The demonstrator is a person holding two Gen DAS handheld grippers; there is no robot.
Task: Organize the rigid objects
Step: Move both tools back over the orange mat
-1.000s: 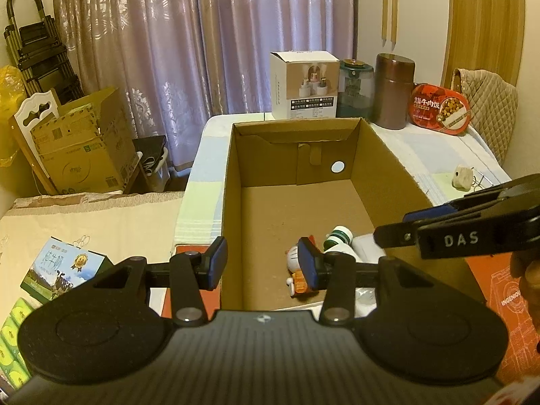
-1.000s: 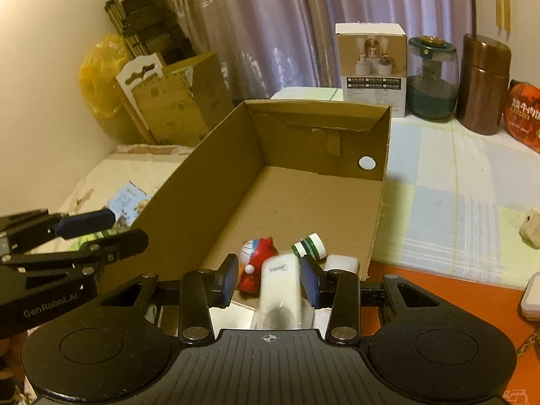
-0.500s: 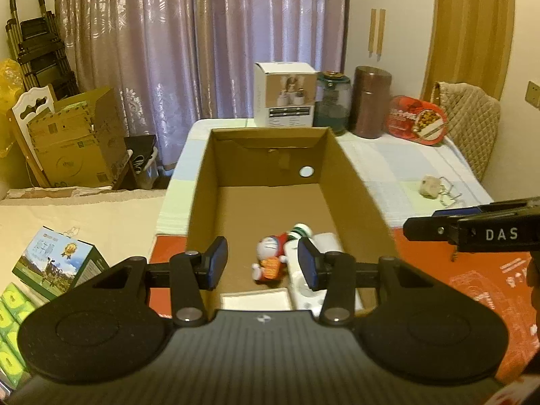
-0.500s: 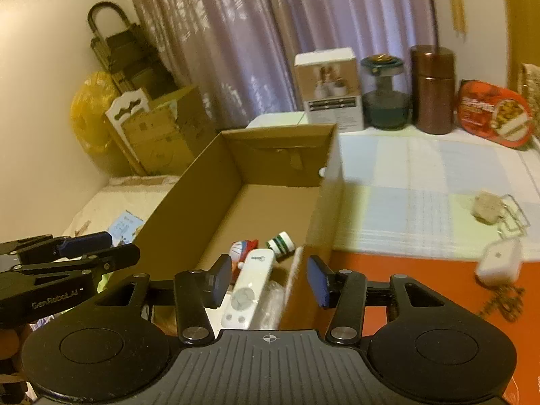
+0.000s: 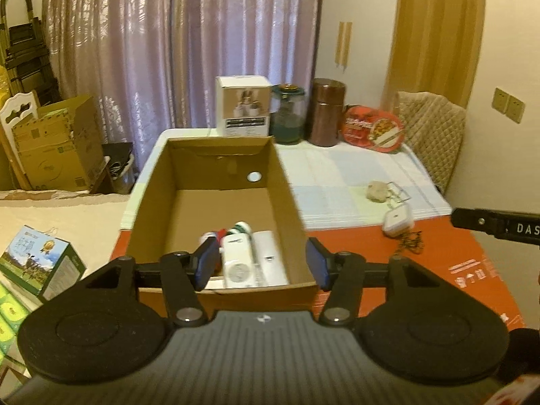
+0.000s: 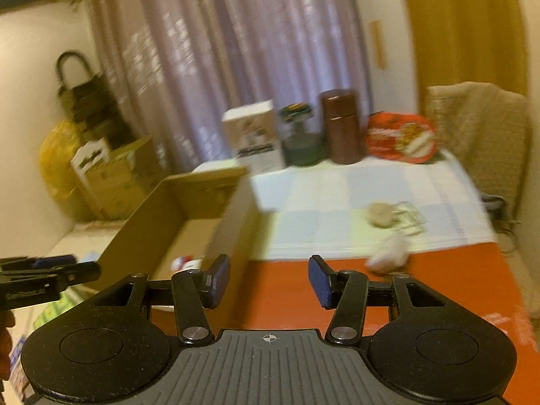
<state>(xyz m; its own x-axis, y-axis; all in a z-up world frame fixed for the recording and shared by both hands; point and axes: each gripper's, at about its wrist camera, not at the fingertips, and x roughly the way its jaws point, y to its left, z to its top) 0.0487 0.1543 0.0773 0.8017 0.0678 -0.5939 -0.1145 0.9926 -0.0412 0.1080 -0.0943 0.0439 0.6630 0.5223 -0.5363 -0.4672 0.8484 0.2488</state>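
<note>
An open cardboard box (image 5: 283, 199) stands on the table, also in the blurred right wrist view (image 6: 236, 222). Inside it lie a white remote (image 5: 238, 263), a white block (image 5: 270, 256), a green-striped bottle (image 5: 242, 226) and a small red and white figure (image 5: 211, 236). My left gripper (image 5: 260, 263) is open and empty above the box's near end. My right gripper (image 6: 268, 281) is open and empty over the orange mat, right of the box. A small white device with a chain (image 5: 398, 219) lies on the mat; it shows blurred in the right wrist view (image 6: 388, 253).
At the table's back stand a white carton (image 5: 243, 106), a green jar (image 5: 287, 114), a brown canister (image 5: 328, 111) and a red tin (image 5: 373, 128). A beige lump with wire (image 5: 378, 191) lies on the cloth. Cardboard boxes (image 5: 57, 145) stand on the floor at left.
Both grippers have pulled back from the box and opened wider. The right gripper let go of the white remote, which now lies in the box, and swung right over the orange mat.
</note>
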